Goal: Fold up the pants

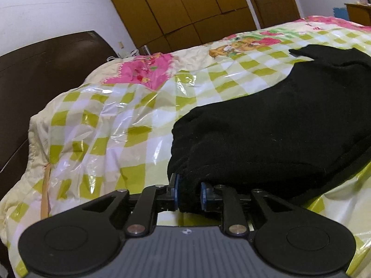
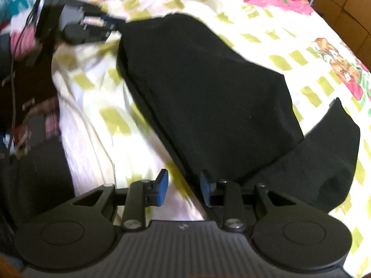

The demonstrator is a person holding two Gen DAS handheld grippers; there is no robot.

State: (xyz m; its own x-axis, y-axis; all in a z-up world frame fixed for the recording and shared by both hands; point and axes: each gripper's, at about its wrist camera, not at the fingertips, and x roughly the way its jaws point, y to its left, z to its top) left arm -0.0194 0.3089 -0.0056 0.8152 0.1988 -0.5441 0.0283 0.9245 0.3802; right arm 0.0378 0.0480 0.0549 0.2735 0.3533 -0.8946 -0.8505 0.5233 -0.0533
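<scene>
Black pants [image 1: 266, 120] lie folded on the checked bedcover [image 1: 111, 120], stretching fwd and to the right of the left claw [image 1: 190, 194]. Its blue pads pinch a bunched corner of the cloth, narrow gap. Right claw [image 2: 184, 186] stands apart w/ nothing pinched; pants edge runs just ahead and under its right pad, bare cover under the left pad. Open cover lies left of both claws; dark headboard [image 1: 34, 74] further left. Wooden wardrobe [image 1: 185, 7] well beyond.
</scene>
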